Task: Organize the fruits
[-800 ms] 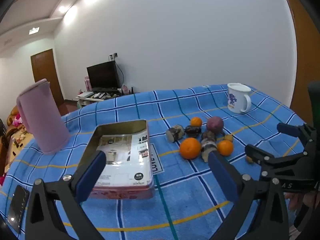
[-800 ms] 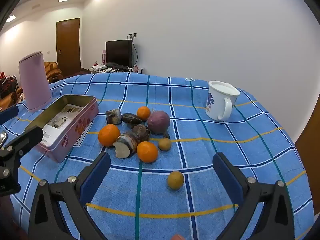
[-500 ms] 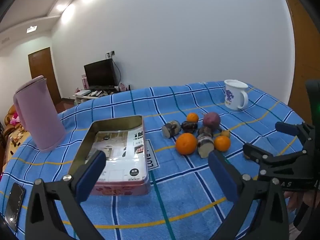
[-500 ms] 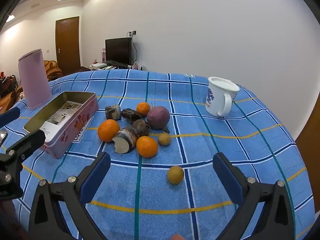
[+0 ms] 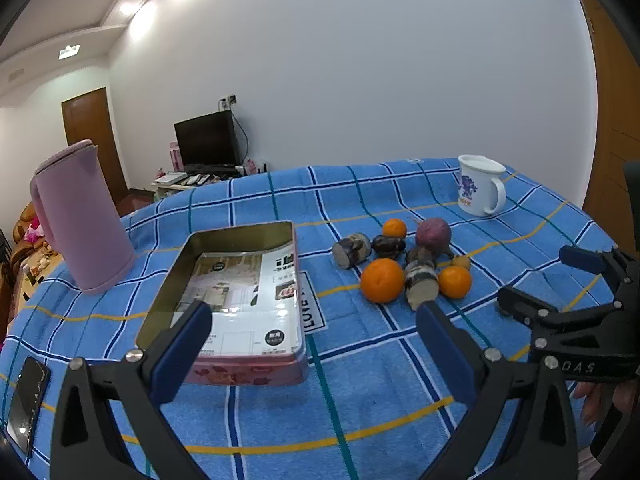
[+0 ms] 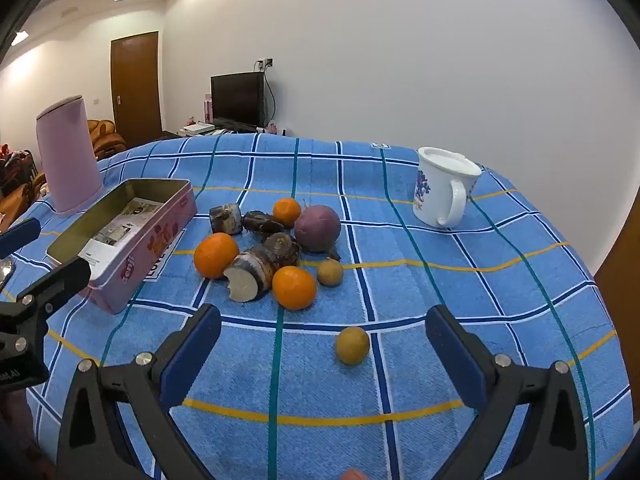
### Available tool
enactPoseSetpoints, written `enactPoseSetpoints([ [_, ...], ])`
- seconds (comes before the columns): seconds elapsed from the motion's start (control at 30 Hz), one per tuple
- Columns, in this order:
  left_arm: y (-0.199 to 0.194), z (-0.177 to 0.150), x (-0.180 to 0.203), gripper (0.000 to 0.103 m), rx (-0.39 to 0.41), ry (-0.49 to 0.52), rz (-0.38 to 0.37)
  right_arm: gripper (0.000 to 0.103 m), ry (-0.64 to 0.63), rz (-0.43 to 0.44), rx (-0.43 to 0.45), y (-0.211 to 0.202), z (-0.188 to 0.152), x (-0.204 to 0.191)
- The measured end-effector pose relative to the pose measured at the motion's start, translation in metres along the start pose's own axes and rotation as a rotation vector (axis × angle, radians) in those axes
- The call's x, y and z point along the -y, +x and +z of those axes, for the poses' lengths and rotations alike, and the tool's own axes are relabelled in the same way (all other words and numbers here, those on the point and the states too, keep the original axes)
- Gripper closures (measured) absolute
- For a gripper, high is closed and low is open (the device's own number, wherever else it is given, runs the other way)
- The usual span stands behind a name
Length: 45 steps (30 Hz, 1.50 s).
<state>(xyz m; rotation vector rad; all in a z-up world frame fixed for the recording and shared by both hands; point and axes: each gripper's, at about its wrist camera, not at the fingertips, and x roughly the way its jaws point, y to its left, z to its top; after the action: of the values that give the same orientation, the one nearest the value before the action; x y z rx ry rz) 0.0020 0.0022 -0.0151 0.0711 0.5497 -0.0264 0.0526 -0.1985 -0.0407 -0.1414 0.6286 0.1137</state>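
A home living room: television [image 6: 237, 98], sofa [image 6: 105, 136], cloth-covered table [image 6: 500, 320].

White walls [image 6: 400, 60], brown door [image 6: 135, 84], black television [image 6: 237, 96], bright ceiling lights [image 5: 70, 52]

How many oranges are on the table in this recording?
3. One orange lies nearest the pink tin, one sits at the front of the pile, and a smaller one sits at the back. The pile might hide more.
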Motion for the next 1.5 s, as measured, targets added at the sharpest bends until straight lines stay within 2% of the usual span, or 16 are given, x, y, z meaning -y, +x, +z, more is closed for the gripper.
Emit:
enactPoseSetpoints([
  [1.5,0.011,-0.007,-0.007,0.0,-0.022,-0.019,-0.001,0.001,-0.002,0.009,-0.016,0.008,-0.004,-0.001],
])
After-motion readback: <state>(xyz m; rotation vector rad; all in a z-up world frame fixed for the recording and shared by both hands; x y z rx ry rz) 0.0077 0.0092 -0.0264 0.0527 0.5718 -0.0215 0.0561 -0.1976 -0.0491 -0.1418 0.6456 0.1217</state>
